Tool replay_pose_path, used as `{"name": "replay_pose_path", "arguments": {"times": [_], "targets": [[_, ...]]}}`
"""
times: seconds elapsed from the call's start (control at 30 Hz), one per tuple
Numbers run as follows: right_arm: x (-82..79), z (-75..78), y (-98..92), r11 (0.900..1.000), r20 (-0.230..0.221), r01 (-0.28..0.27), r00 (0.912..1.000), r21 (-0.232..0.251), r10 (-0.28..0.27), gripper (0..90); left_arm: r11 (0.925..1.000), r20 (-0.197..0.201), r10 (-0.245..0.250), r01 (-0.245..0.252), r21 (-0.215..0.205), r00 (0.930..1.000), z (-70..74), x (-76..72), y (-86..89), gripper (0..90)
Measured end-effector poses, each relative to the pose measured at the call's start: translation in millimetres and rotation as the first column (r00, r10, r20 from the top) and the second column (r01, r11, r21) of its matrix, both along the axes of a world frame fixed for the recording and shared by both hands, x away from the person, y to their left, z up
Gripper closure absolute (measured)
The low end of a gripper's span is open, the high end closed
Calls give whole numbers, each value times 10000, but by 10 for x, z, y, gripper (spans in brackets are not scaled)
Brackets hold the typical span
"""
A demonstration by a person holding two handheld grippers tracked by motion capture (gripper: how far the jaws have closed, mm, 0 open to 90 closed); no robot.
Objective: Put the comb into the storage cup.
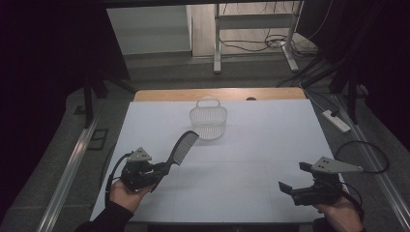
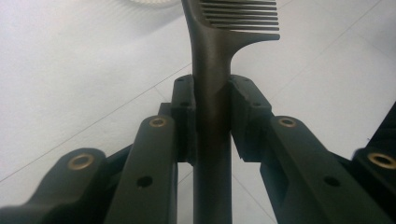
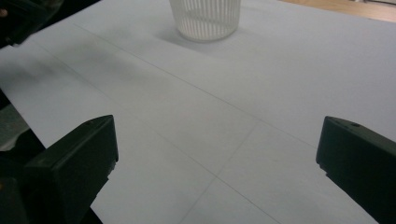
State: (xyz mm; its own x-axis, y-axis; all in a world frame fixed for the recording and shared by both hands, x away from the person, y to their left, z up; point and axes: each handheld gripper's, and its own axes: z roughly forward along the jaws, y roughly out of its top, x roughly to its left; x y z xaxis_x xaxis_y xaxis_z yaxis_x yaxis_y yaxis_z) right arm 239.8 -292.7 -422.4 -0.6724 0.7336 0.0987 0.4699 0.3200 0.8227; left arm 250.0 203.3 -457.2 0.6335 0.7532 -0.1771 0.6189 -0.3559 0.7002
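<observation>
My left gripper (image 1: 157,172) is shut on the handle of a dark comb (image 1: 180,150), which slants up and to the right toward a white slotted basket (image 1: 209,119). In the left gripper view both pads clamp the comb handle (image 2: 212,107), with its teeth (image 2: 240,16) spreading to the right above them and the gripper (image 2: 212,105) centred on it. At the table's near right my right gripper (image 1: 292,178) stands open, nothing between its jaws. In the right gripper view the gripper (image 3: 217,142) faces bare white table, the basket (image 3: 205,18) far ahead.
The white table top (image 1: 270,140) has a wooden strip (image 1: 220,94) along its far edge. A power strip (image 1: 337,121) and cables lie on the floor to the right. Metal frame legs (image 1: 217,43) stand beyond the table.
</observation>
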Motion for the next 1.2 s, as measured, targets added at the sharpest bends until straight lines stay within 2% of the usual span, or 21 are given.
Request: {"name": "replay_pose_path", "arguments": {"times": [0.3, 0.47, 0.73, 0.87, 1.03, 1.2], "targets": [[82, 17, 46, 9991, -172, -275, 9995, 307, 280, 0, 9999, 70, -134, 134, -81, 9999, 9, -1, -62, 725], [126, 24, 106, 9985, -67, -407, 9991, 366, 410, 0, 9997, 112, -173, 175, -159, 9998, 13, 7, -103, 725], [213, 32, 211, 9944, -436, -699, 9963, 791, 735, 0, 9988, 97, -349, 352, -344, 9993, 22, 15, -187, 725], [257, 53, 284, 9913, -828, -798, 9926, 1044, 886, 0, 9981, 75, -402, 405, -470, 9992, 28, 29, -224, 725], [295, 71, 380, 9895, -701, -1283, 9886, 664, 1329, 0, 9974, 101, -482, 486, -528, 9988, 40, 47, -258, 725], [350, 71, 467, 9870, -895, -1438, 9846, 723, 1500, 0, 9969, 176, -454, 464, -637, 9988, 62, 70, -276, 725]]}}
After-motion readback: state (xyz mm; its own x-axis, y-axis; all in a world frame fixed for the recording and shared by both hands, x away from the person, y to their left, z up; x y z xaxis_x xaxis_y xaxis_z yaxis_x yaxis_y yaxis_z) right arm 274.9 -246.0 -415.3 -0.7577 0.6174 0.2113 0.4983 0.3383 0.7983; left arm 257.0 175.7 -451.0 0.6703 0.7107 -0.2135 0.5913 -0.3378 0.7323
